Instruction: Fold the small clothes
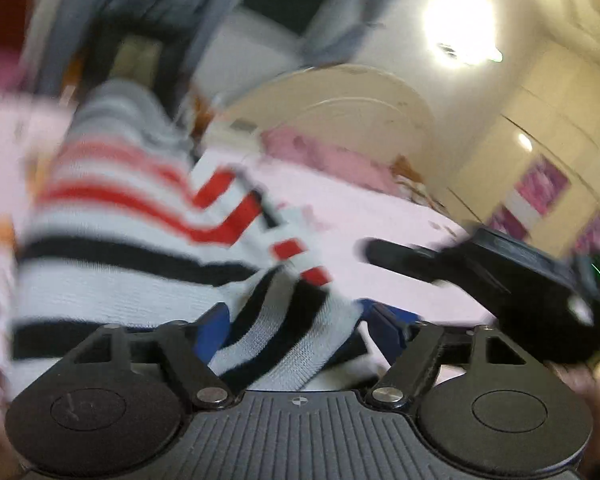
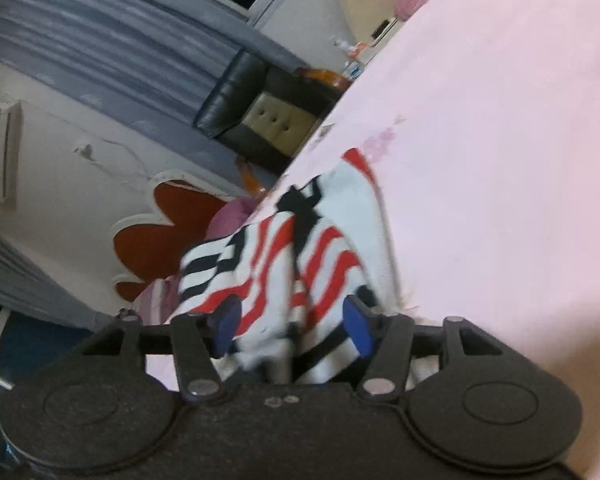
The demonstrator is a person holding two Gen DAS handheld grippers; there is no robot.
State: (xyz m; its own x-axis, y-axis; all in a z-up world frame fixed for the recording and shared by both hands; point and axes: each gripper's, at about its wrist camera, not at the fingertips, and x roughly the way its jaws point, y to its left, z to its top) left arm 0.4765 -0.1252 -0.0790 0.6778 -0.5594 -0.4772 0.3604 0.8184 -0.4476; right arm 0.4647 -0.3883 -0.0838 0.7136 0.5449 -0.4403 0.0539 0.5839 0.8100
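A small white knit garment [image 1: 140,240] with red and black stripes lies bunched on a pink bedsheet [image 1: 380,216]. In the left wrist view, which is blurred, a fold of it runs between the blue pads [image 1: 214,332] of my left gripper [image 1: 300,326]. The jaws stand wide and do not pinch the cloth. My right gripper [image 1: 480,280] shows at the right over the sheet. In the right wrist view the garment [image 2: 328,248] lies near the edge of the sheet [image 2: 500,160]. Its near end rests between the spread blue pads [image 2: 358,330] of my right gripper [image 2: 292,328], loose.
A cream headboard [image 1: 340,100] and a pink pillow [image 1: 320,152] stand at the far end of the bed. Beyond the bed's edge are a black chair [image 2: 260,108] with a tufted cushion, grey curtains [image 2: 100,40] and a wall with a red flower shape [image 2: 160,232].
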